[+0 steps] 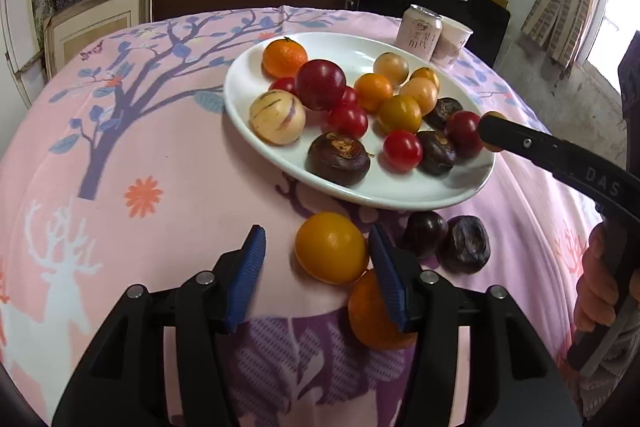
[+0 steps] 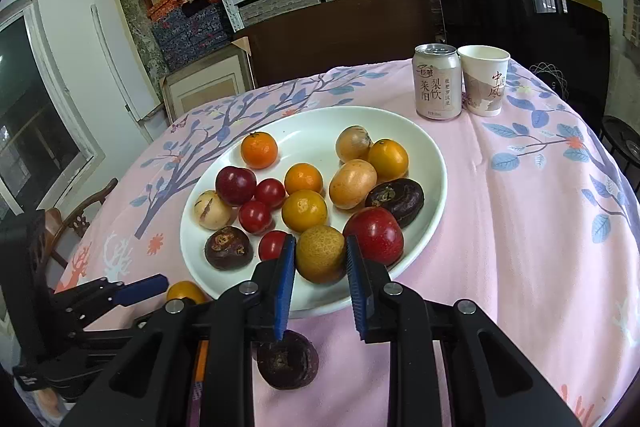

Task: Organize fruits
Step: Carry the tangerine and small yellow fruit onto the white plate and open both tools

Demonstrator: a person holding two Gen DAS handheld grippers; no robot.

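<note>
Pink tablecloth (image 2: 500,227), drink can (image 2: 436,81), paper cup (image 2: 485,81)

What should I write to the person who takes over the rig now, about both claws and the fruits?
Left claw: open, astride a yellow fruit on the cloth, not gripping it.
Right claw: shut on a yellow-brown fruit at the near rim of the plate.
Done: most fruits lie on the plate.
Left: the yellow fruit, an orange and two dark fruits are on the cloth beside the plate.
</note>
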